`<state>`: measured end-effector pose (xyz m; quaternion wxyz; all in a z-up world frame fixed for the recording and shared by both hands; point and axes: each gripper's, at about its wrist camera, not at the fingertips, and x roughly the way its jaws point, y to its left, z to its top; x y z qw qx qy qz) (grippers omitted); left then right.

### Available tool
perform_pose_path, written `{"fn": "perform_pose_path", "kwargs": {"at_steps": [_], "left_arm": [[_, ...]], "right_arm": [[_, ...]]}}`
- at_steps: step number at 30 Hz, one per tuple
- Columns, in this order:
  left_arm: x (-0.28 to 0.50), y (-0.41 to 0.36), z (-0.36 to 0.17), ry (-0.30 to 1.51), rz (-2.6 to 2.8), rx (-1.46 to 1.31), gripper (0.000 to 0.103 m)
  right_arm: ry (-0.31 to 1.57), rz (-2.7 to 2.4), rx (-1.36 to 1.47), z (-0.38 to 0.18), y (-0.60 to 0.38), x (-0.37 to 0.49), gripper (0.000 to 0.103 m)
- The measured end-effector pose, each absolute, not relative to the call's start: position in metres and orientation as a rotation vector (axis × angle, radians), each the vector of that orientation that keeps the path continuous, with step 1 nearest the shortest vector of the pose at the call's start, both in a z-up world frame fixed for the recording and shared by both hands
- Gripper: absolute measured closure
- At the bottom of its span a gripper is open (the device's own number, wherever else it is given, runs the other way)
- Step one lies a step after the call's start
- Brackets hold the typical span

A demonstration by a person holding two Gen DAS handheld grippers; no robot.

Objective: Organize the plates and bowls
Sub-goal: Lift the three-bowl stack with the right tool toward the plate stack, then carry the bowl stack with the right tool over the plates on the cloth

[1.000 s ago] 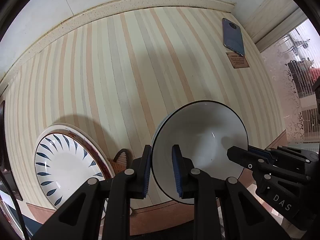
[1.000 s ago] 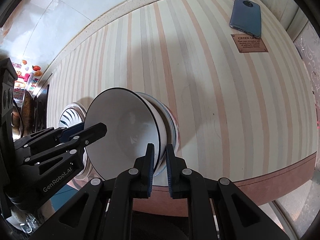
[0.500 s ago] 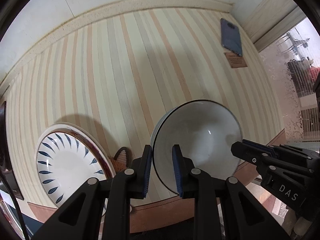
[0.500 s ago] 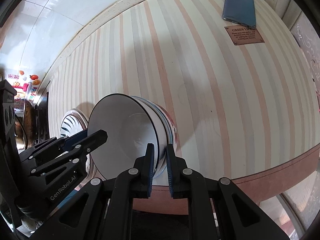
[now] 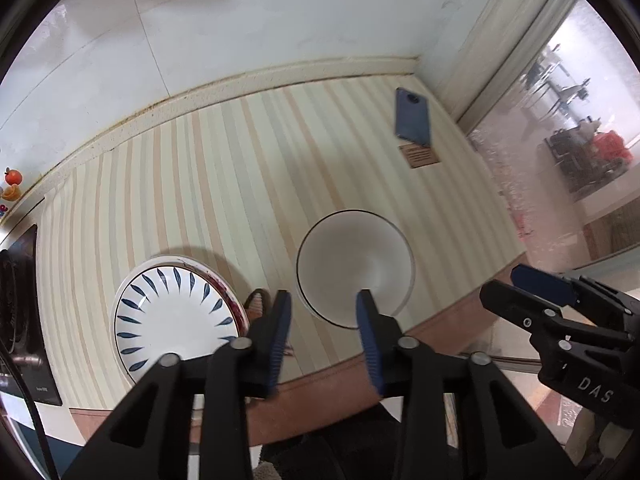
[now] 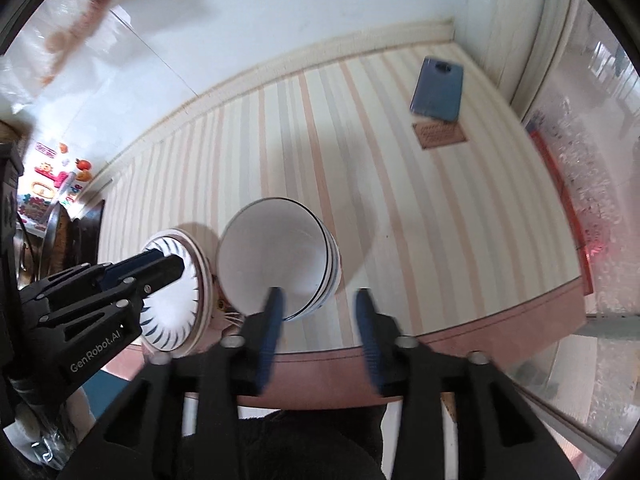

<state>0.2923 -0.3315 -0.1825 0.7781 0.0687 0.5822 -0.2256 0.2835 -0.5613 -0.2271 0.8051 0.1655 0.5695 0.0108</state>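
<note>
Two hand-held grippers, left hand-held gripper and right hand-held gripper, are hovering wide open and empty, while the nested bowls are sitting near the striped surface's front edge, right of the stacked plates, suggesting sorting is nearly finished.

Soft daylight came through the frosted window on the right, the bowls threw dull shadows across the striped tabletop, fisheye bending curved the edges, and the right wrist view was motion-blurred
</note>
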Motion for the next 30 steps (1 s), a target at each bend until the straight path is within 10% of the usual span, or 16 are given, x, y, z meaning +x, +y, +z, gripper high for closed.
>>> {"fn": "perform_pose_path", "kwargs": {"at_steps": [3, 9, 18, 30], "left_arm": [[0.284, -0.326, -0.164, 1.224, -0.510, 0.138, 0.027], [0.274, -0.319, -0.137, 1.184, -0.538, 0.105, 0.024], [0.276, -0.317, -0.133, 1.179, -0.563, 0.090, 0.015], [0.347, -0.328, -0.250, 1.398, -0.527, 0.062, 0.015]], "right_arm": [[1.175, 0.009, 0.338, -0.204, -0.560, 0.272, 0.039], [1.108, -0.001, 0.339, -0.165, -0.557, 0.243, 0.017], [1.053, 0.012, 0.367, -0.138, -0.554, 0.219, 0.011], [1.226, 0.110, 0.600, -0.260, -0.587, 0.280, 0.011]]}}
